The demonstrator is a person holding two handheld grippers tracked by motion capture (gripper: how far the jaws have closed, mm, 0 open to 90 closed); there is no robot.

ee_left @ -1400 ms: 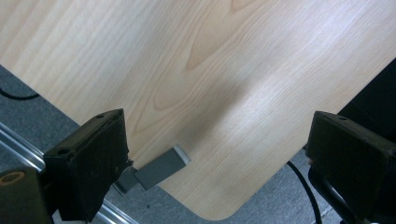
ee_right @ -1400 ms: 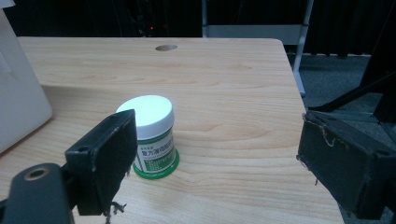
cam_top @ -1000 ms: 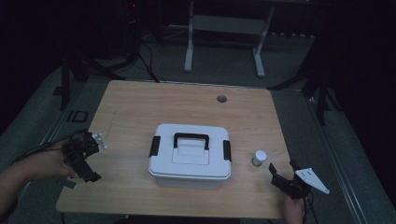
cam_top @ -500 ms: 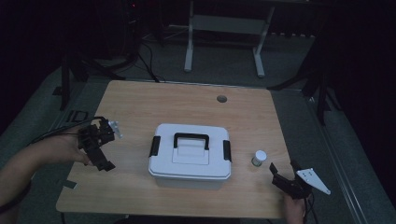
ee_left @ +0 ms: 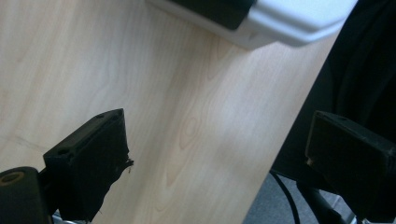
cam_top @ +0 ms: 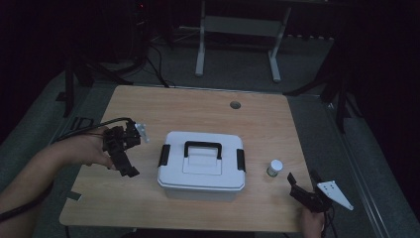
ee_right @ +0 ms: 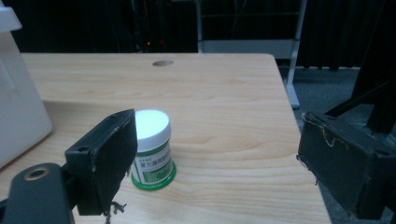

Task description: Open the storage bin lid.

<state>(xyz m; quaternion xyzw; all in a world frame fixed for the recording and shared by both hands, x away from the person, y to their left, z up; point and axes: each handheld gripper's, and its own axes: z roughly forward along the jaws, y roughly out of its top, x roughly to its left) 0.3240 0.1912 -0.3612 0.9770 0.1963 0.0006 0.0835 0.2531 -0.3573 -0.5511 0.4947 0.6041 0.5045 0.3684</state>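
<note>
We see the left gripper (cam_top: 127,158) wide open, holding nothing, beside the white box (cam_top: 202,166). The right gripper (cam_top: 303,187) is wide open too, near the little jar (cam_top: 275,167) on the counter (cam_top: 198,109).

I see a pale, smooth, matt wood-grain table (cam_top: 148,106) bearing a smooth white plastic box (cam_top: 201,168) with black handle, beside it a small glossy jar (ee_right: 152,149) with white lid and green printed label, between matt black, frayed gripper pads (ee_right: 105,161).
</note>
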